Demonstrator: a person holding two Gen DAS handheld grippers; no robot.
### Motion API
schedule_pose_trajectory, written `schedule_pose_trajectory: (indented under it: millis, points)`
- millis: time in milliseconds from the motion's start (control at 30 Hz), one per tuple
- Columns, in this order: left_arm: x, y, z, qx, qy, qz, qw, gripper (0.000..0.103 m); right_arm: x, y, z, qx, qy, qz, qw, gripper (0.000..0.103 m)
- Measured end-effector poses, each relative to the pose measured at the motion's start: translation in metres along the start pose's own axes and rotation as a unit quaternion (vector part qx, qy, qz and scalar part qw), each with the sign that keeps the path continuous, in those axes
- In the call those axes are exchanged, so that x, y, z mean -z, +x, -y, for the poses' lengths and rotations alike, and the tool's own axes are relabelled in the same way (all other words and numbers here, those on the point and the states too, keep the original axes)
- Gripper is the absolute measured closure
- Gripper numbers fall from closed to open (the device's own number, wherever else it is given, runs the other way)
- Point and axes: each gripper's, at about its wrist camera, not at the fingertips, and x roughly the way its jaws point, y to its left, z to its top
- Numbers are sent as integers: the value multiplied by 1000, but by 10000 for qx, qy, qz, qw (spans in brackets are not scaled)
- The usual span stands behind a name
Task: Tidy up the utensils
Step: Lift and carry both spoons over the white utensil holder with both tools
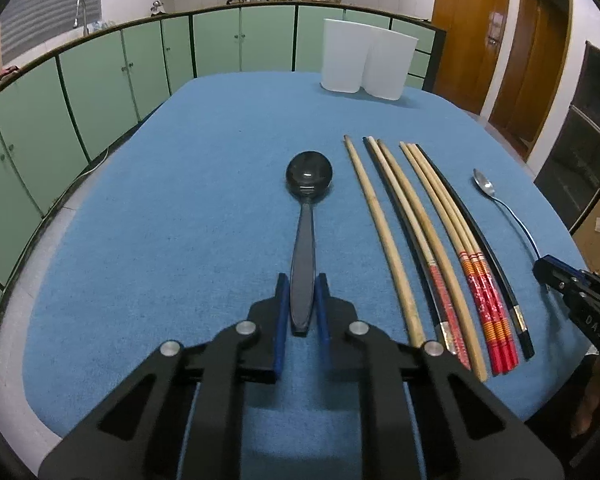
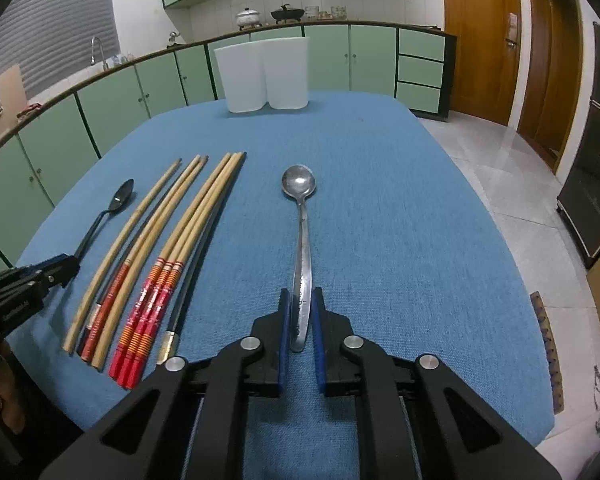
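So the black spoon (image 1: 306,216) lies flat on the blue tablecloth (image 1: 180,220), bowl pointing toward the far edge of the table, handle running back between the blue pads of the left gripper (image 1: 301,286). The jaws are spread a bit and sit on either side of the handle, close to it but not clearly pinching it.

Same deal on the other side: the steel spoon (image 2: 302,240) lies toward the right edge, handle end sitting between the right gripper (image 2: 301,298) fingers. Those jaws look narrowly parted around the handle; can't tell if the pads actually touch the metal.

Between the two spoons there's a row of chopsticks (image 1: 432,248), all laid roughly parallel, tips toward the far edge: plain bamboo ones, some with red patterned ends, and a couple of black ones.

Way back near the far edge stand two white containers (image 2: 266,76), upright and touching each other. Behind the table it's green kitchen cabinets (image 2: 160,80) and a wooden door (image 2: 480,40).
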Motion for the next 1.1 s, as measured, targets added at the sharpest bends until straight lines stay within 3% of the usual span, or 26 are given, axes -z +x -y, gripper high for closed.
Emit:
schedule_pose_trajectory:
  millis: [400,1100]
  points:
    - [-32,-36,-4,121,-74,258,9996,91,-42,-37,-8,-146,-20,372,9992,93]
    - [-95,-57,-10,385,129,479,9980,91,-114,-46,-8,-293,-323,247,9987,95]
